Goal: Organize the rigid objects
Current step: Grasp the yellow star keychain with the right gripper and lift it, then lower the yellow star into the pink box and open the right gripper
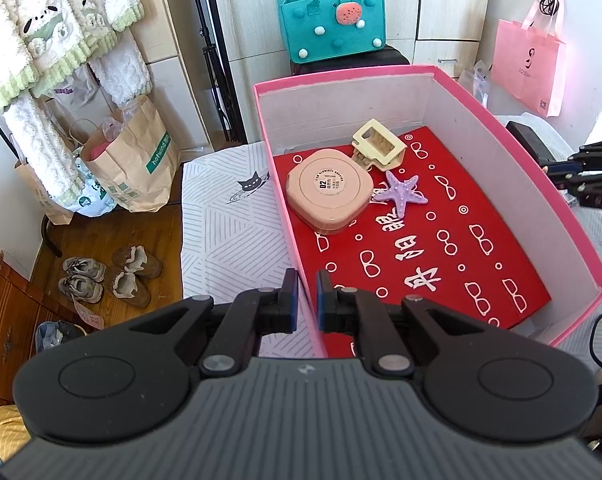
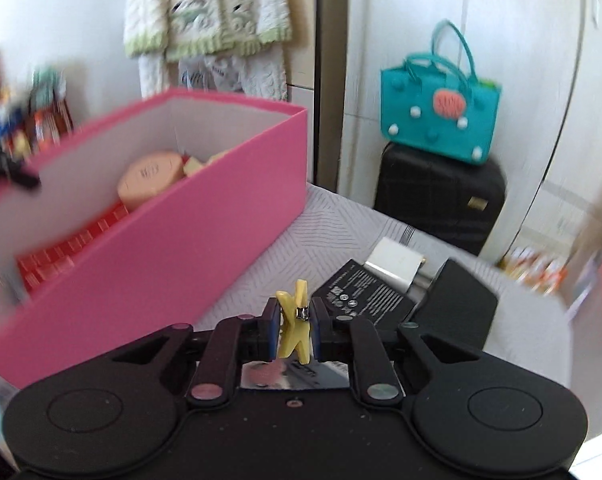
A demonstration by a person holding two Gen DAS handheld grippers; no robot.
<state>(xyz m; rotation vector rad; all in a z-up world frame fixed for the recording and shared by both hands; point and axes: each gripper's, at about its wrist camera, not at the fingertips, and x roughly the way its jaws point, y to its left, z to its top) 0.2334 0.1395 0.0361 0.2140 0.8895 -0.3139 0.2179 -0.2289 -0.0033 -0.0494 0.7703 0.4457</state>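
Box: pink box point(image 1: 541, 184) with white inner walls stands open on the patterned bed cover point(image 1: 229, 240); seen also from outside in the right wrist view point(image 2: 189, 216).
Box floor: red printed sheet point(image 1: 441, 248) covers most of the bottom.
Box contents: pink compact point(image 1: 329, 196), cream claw clip point(image 1: 377, 150) and purple starfish point(image 1: 401, 198), all grouped at the far left end. Compact touches the claw clip; starfish lies just beside the compact's right edge.
Left gripper: point(image 1: 307, 292) straddles the near left wall of the box, one finger outside and one inside. Fingers a small gap apart; whether the pads press the wall, cannot tell.
Right gripper: point(image 2: 295, 328) is outside the box, above the bed cover, beside the pink outer wall. Fingers clamped on a yellow clip point(image 2: 295, 328), which stands upright between the pads with its metal spring showing.
Bed items: black battery point(image 2: 363, 292), black case point(image 2: 457, 308) and white adapter point(image 2: 395, 260) lie just beyond the right gripper, touching or overlapping.
Background: teal bag point(image 1: 333, 24) rests on a black suitcase point(image 2: 441, 200).
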